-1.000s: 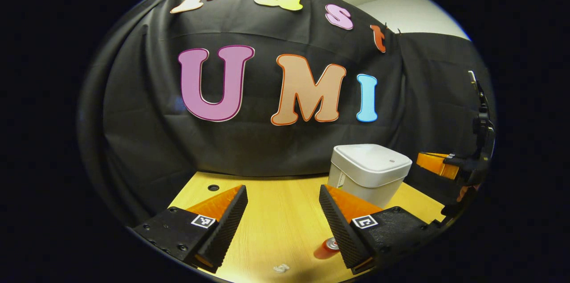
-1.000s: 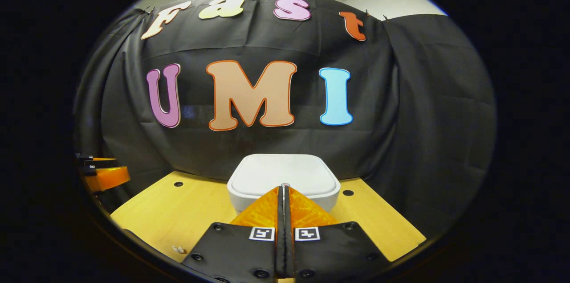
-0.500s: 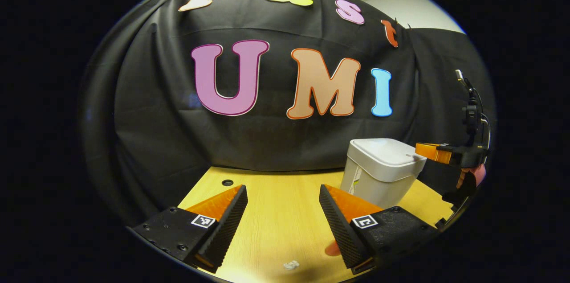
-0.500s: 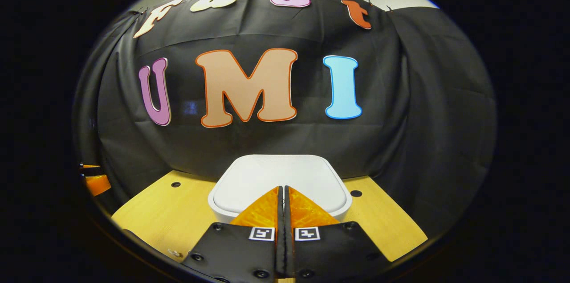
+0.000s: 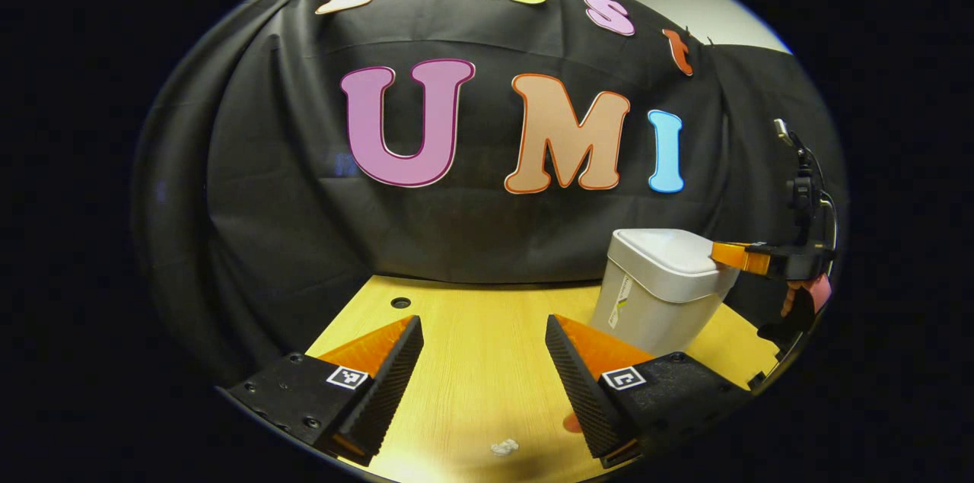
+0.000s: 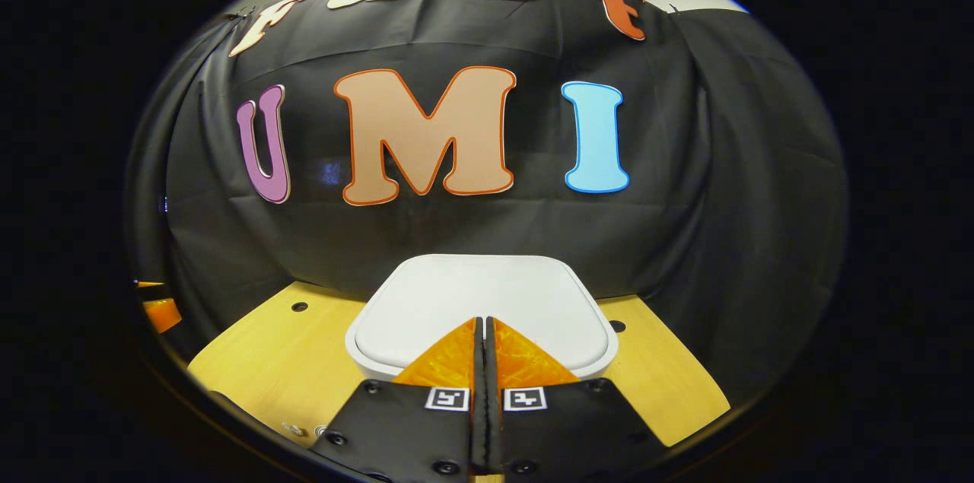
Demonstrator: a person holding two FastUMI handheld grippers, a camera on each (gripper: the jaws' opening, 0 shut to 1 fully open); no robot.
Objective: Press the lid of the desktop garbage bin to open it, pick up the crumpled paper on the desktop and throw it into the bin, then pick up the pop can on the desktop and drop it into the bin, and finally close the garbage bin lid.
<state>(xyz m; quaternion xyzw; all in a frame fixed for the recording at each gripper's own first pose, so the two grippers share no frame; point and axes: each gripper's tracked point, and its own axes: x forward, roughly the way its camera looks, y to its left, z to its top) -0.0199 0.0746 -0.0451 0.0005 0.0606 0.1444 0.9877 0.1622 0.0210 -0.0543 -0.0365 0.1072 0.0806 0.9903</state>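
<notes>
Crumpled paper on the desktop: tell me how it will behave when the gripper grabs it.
The crumpled paper looks like a small wad, so probably very light and squashy. It may skid on the smooth desktop if nudged. The open left gripper likely has to close almost fully to hold it.

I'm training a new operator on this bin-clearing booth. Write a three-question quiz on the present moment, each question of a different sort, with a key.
1. True or false: the garbage bin has its lid down.
2. Which tool has its fingers closed together with nothing between them?
A. the left tool
B. the right tool
3. Fill in: on the desktop, the crumpled paper lies near the ____ tool.

Key:
1. True. The white lid sits flat on the bin.
2. B. Its tips sit at the lid's near edge; the left tool is wide open.
3. Left, beside the partly hidden pop can.
</notes>
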